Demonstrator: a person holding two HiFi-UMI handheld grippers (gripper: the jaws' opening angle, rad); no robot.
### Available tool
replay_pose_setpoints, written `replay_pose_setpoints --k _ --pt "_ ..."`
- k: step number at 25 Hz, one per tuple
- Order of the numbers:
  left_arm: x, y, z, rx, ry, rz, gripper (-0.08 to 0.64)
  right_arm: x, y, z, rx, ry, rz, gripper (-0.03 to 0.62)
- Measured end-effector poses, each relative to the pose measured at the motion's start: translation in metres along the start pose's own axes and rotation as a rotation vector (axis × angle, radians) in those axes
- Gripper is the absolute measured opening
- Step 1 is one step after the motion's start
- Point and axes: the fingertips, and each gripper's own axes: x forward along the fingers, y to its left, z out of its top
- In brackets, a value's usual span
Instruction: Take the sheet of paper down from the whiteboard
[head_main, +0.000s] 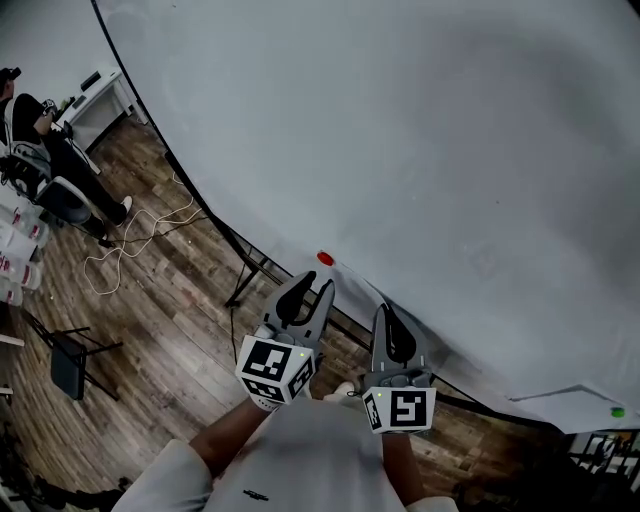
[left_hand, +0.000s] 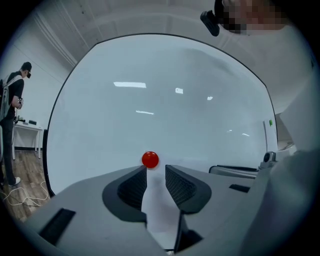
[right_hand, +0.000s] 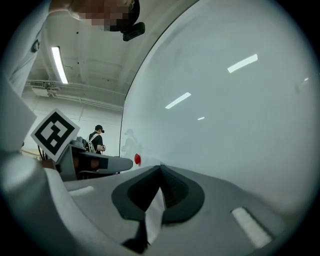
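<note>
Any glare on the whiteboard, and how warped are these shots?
Head view: dim, flat light, and the edge of the whiteboard bows in a curve. Left gripper view: bright streaks of reflected light on the board, black corners, the red magnet sharp. Right gripper view: similar streaks, a strong fisheye bend, black corners.

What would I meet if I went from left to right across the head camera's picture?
person in black → white cable on the floor → left gripper → right gripper, pinching the sheet of paper → green magnet
</note>
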Motion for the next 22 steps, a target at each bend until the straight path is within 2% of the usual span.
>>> replay_pose_setpoints --k 6,22 --pt "0.013 0.006 0.011 0.016 -0.025 0.001 0.12 0.001 -0.004 -0.001 -0.001 0.0 0.0 0.009" --pt "0.029 0.01 0.014 0.052 -0.017 -0.023 0.124 0.005 -0.008 -0.001 -0.005 0.0 -0.001 0.009"
